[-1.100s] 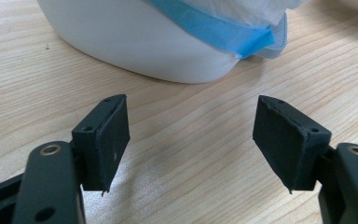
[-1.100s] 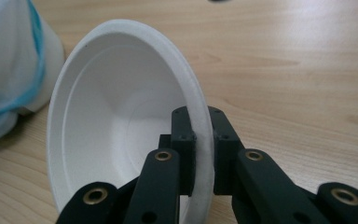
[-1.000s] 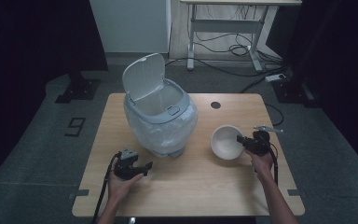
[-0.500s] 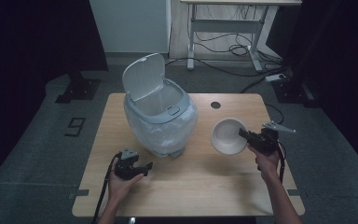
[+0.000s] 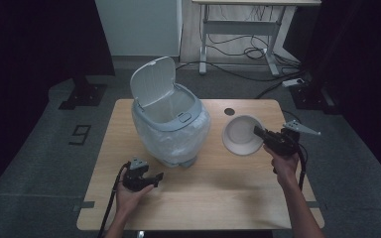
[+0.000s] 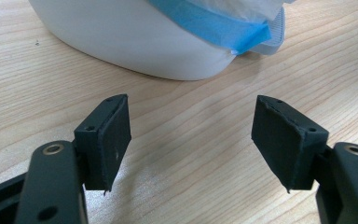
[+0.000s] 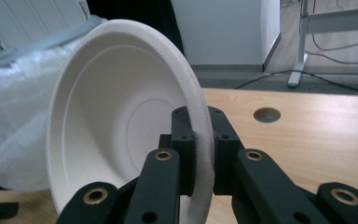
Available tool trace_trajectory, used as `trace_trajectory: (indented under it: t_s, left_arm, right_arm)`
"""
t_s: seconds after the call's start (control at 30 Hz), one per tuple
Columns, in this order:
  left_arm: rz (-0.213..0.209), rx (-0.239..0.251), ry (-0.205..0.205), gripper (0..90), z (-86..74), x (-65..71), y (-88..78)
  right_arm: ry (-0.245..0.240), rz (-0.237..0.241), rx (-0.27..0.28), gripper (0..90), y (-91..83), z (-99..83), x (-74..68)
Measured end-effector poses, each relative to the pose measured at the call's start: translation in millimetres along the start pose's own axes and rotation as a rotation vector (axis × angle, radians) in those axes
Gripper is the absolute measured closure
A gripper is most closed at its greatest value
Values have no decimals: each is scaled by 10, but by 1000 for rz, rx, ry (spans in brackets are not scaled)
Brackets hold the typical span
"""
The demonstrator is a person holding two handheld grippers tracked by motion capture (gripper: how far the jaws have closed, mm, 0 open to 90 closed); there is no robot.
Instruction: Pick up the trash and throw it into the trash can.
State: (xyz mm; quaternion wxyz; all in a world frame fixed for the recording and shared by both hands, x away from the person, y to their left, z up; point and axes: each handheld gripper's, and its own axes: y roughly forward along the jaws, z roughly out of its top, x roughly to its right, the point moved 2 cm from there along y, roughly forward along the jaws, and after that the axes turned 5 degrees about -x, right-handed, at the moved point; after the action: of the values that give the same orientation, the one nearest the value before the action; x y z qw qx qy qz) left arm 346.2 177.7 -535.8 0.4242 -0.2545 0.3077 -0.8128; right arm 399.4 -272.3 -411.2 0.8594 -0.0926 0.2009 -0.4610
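A white paper bowl (image 5: 240,135) hangs above the table's right side, tilted up on its edge. My right gripper (image 5: 261,134) is shut on its rim; in the right gripper view the rim of the bowl (image 7: 121,116) is pinched between the two black pads (image 7: 186,140). A pale grey bin (image 5: 171,126) with a plastic liner and its lid standing open occupies the table's middle. My left gripper (image 5: 155,177) rests near the front left of the table, just in front of the bin, jaws open and empty. In the left gripper view the bin's white base (image 6: 135,44) lies beyond the open left gripper (image 6: 191,135).
The wooden table (image 5: 218,198) has a round cable hole (image 5: 229,111) at the back right. Behind it stand a desk frame (image 5: 238,34) and cables on the grey floor. Bare table surface lies between my two hands.
My right gripper has lifted the bowl off the table and tipped it up on its edge. The left hand has stayed where it was.
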Motion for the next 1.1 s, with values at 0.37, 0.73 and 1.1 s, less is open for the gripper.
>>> trace_trajectory:
  t_s: [0.37, 0.73, 1.1]
  left_arm:
    - [-17, -3, -16, 259, 3, -5, 5]
    - [-34, -11, -24, 198, 2, -6, 26]
    - [-37, -16, -16, 187, -3, 3, 63]
  right_arm:
    - [-22, 30, 63, 828, -67, 264, -151]
    - [-31, 63, 96, 828, -107, 423, -258]
    - [-60, 90, 131, 828, -115, 659, -411]
